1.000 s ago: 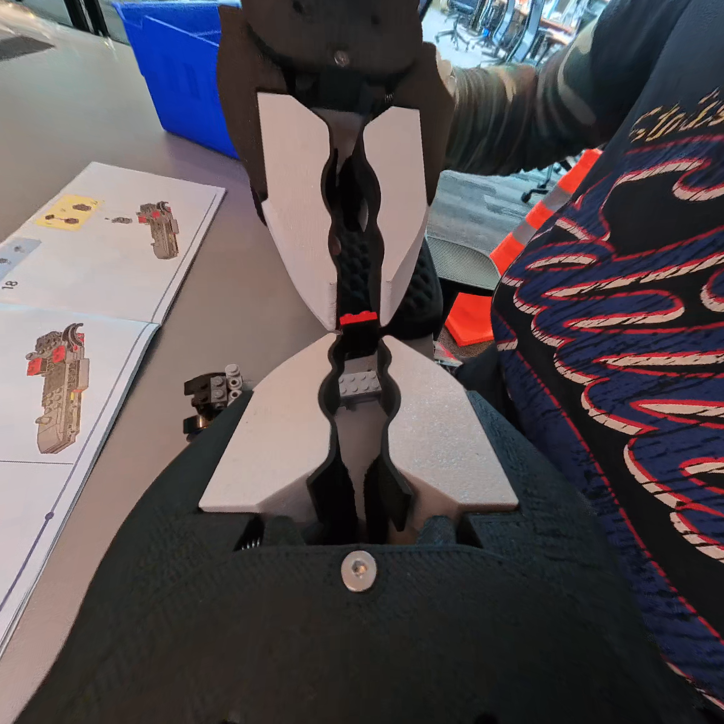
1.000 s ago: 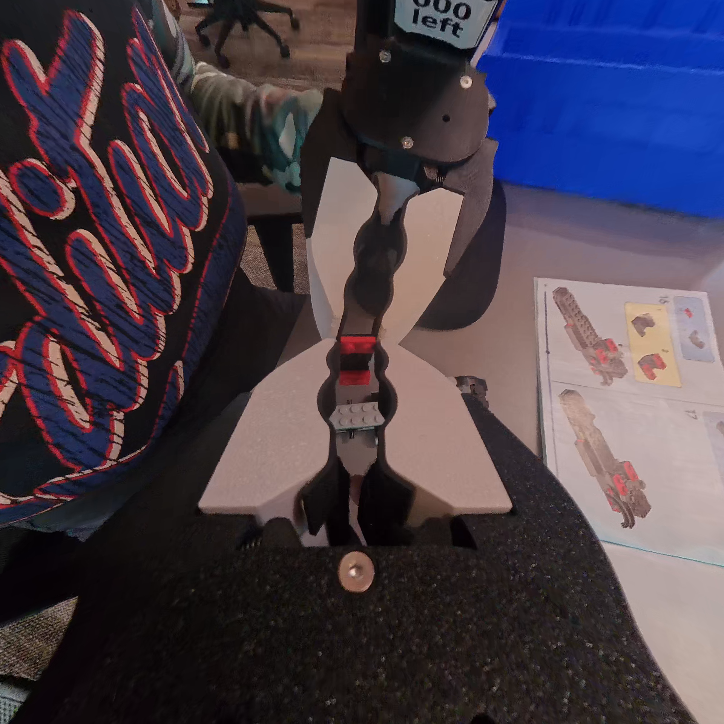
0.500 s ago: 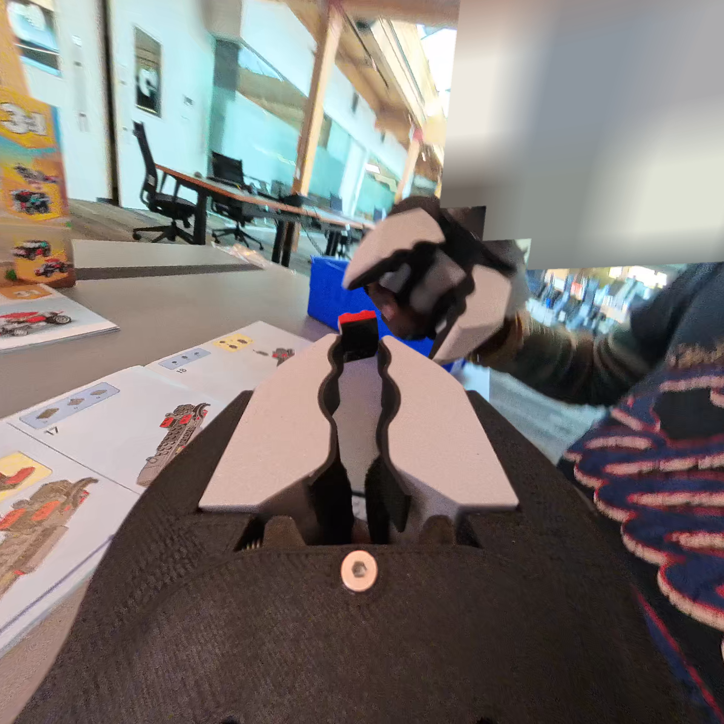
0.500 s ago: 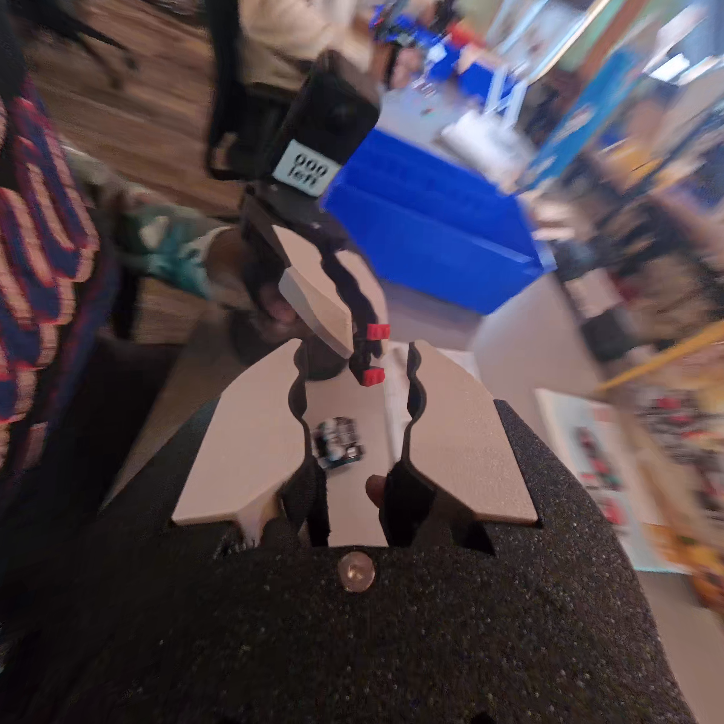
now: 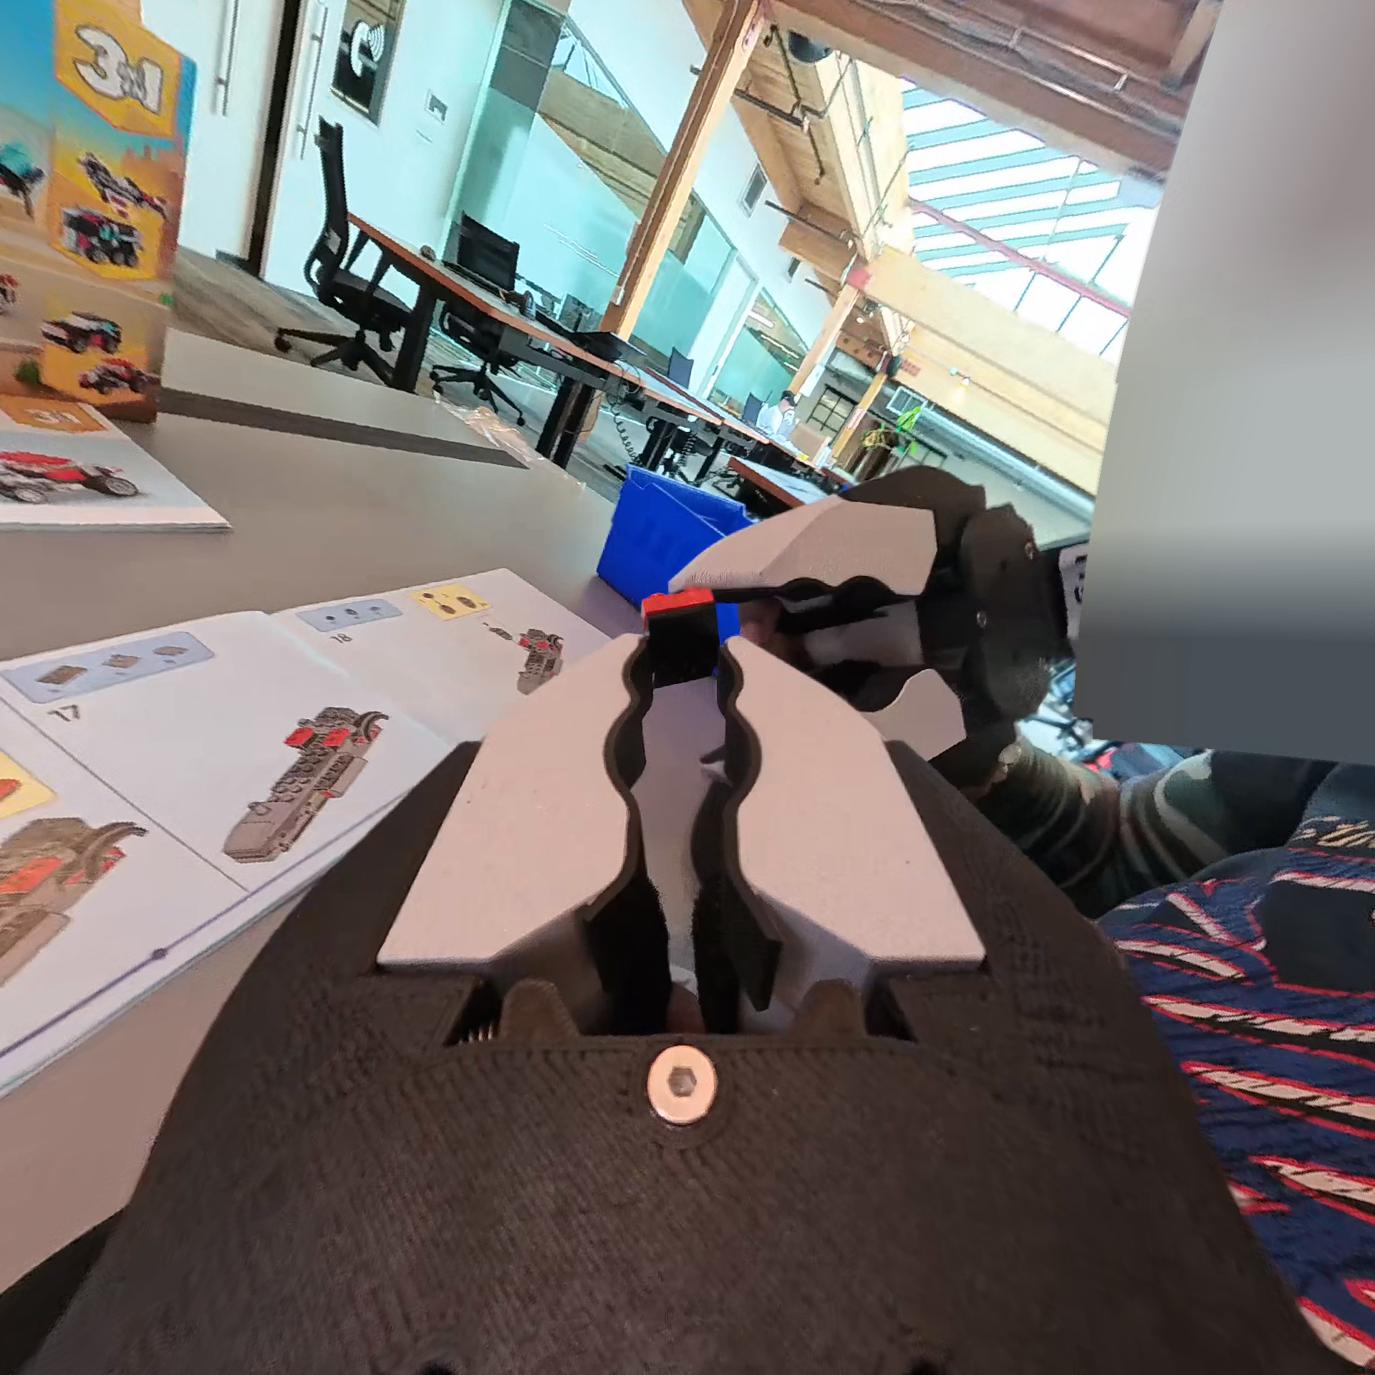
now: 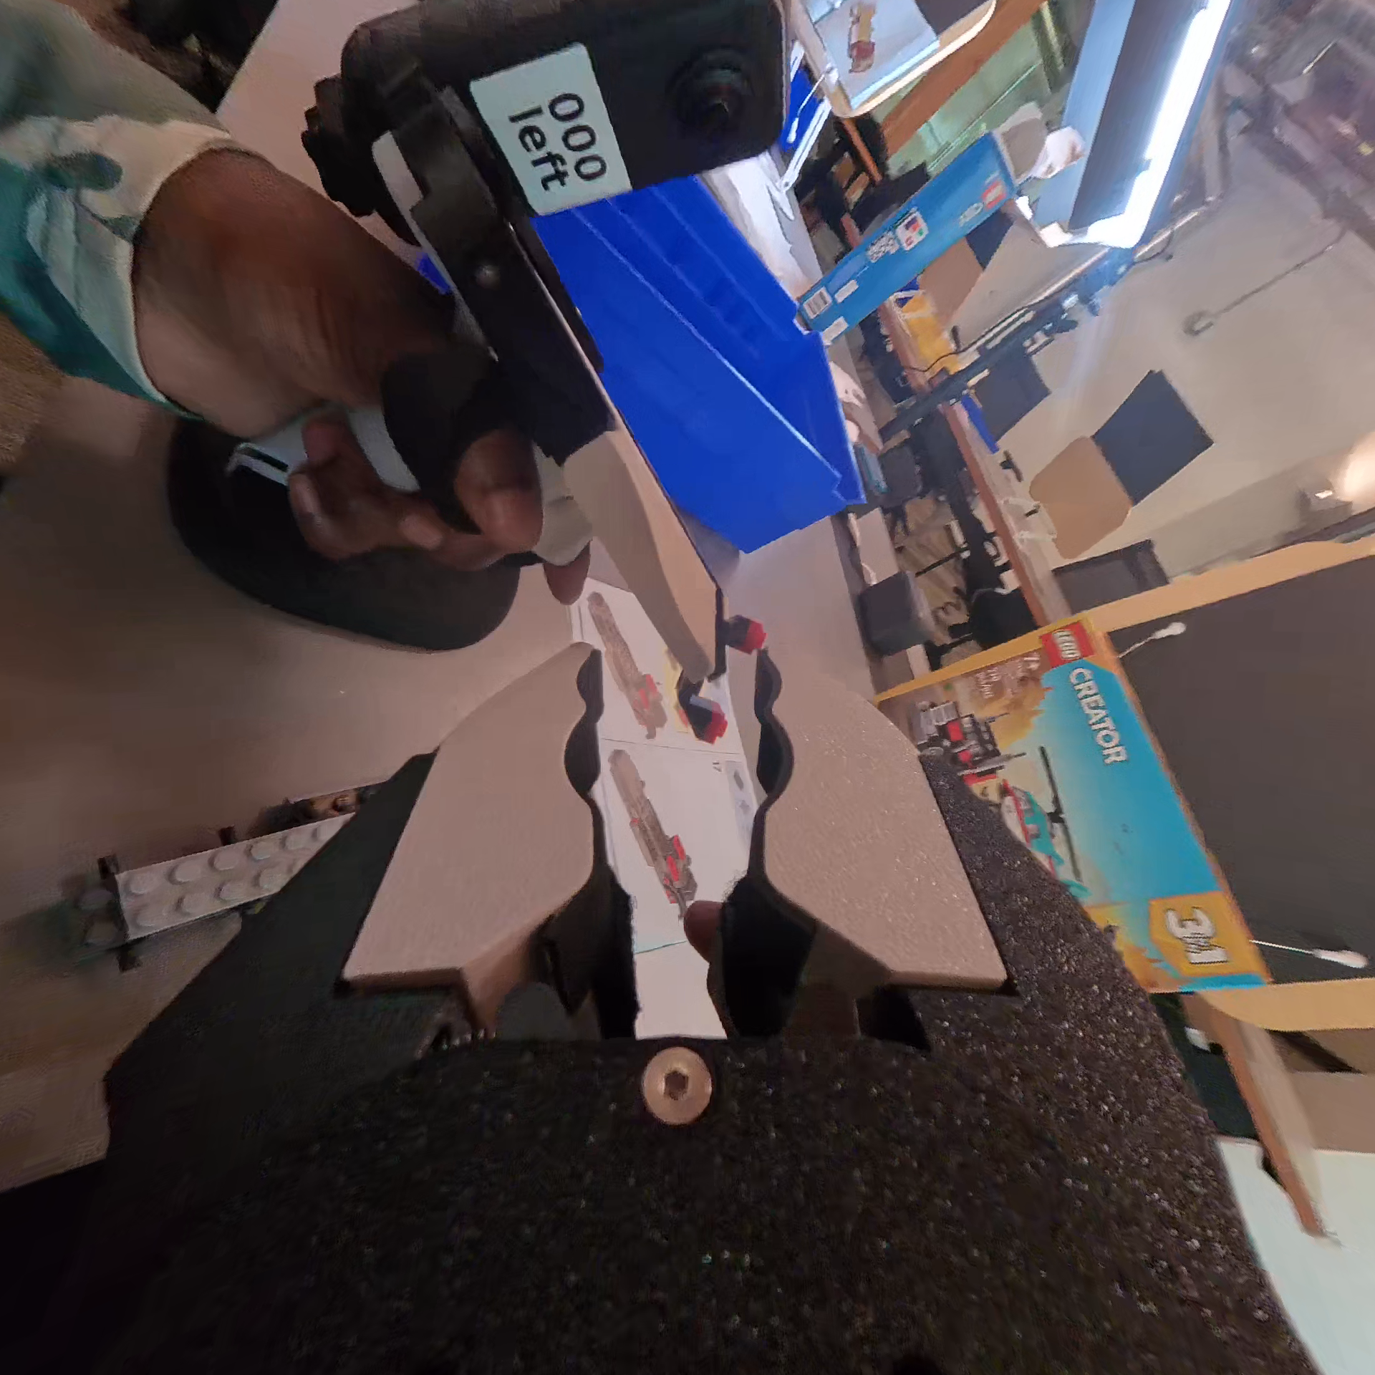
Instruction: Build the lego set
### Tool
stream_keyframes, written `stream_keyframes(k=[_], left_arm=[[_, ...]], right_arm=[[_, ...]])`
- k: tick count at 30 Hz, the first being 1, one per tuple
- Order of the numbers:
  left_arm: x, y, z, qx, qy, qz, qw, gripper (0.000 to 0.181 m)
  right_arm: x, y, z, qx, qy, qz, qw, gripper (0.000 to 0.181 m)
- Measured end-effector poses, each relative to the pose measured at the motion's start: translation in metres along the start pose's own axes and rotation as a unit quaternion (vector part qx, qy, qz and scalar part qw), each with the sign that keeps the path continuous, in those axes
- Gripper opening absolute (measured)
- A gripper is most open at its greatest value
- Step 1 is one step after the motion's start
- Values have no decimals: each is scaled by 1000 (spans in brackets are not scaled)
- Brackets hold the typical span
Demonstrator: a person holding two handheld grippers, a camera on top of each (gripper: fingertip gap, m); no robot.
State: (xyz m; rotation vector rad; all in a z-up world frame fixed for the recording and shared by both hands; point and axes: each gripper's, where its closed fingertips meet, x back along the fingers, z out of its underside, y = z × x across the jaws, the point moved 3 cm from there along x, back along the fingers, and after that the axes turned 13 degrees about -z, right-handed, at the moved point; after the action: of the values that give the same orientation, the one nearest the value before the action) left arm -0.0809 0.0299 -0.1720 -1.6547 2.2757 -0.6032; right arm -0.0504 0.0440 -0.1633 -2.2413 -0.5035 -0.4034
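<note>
Both grippers have swung up and apart since a second ago: then they met tip to tip over the worktop, the right holding a grey plate; now that plate is gone from its fingers and both cameras look out across the room.

Left gripper (image 5: 681, 655) is narrow, clamped on a small black piece (image 5: 682, 649) with a red cap, held at the fingertips, above the open manual (image 5: 223, 751). Right gripper (image 6: 673, 670) stands wide and holds nothing.

Key relation: in the right view, the black piece (image 6: 707, 710) sits just ahead of the right fingertips, in line with the gap but not between them. Its red ends are stacked up-down in that view, so its long axis runs roughly along the left gripper's finger line. In the left view, the right gripper (image 5: 714, 595) lies sideways, tips just beside the red cap; touching or not, cannot tell.

A light studded plate (image 6: 201, 885) lies on the worktop (image 5: 335, 521) low left in the right view, blurred.

Farther off: blue bin (image 5: 662, 528), then the set box (image 6: 1079, 803).

Likely next: rejoin the piece with the build.
</note>
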Motion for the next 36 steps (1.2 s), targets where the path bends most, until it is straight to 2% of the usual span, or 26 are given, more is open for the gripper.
stream_keyframes(k=[3, 10, 12, 13, 14, 17, 23, 27, 29, 32, 34, 36], left_arm=[[-2, -1, 2, 30, 8, 13, 999, 16], [-6, -5, 7, 45, 49, 31, 997, 17], [-7, -6, 6, 45, 57, 43, 996, 17], [-7, -8, 3, 44, 54, 54, 996, 20], [-6, -11, -2, 40, 44, 71, 996, 22], [3, -18, -16, 12, -7, 126, 992, 20], [14, -21, -18, -21, -63, 170, 983, 19], [18, -29, -21, -88, -113, 180, 973, 17], [19, -32, -21, -133, -121, 179, 967, 16], [19, -36, -20, -190, -115, 178, 959, 23], [19, -36, -18, -234, -107, 166, 952, 32], [17, -35, -14, -278, -92, 147, 945, 34]], right_arm=[[-1, -3, 4, 24, 19, 23, 999, 32], [1, -4, 5, 33, 0, 42, 999, 24], [3, -5, 5, 9, -30, 44, 999, 24], [4, -4, 3, -10, -61, 32, 998, 16], [8, -6, 0, -47, -101, 33, 993, 16], [20, -13, -7, -152, -229, 3, 961, 16], [28, -10, -14, -231, -349, -68, 906, 16], [28, -8, -16, -304, -404, -131, 853, 15], [27, -7, -16, -325, -413, -148, 838, 16], [25, -6, -15, -349, -418, -160, 824, 16], [26, -8, -15, -368, -433, -169, 806, 16], [25, -7, -16, -384, -439, -186, 791, 16]])
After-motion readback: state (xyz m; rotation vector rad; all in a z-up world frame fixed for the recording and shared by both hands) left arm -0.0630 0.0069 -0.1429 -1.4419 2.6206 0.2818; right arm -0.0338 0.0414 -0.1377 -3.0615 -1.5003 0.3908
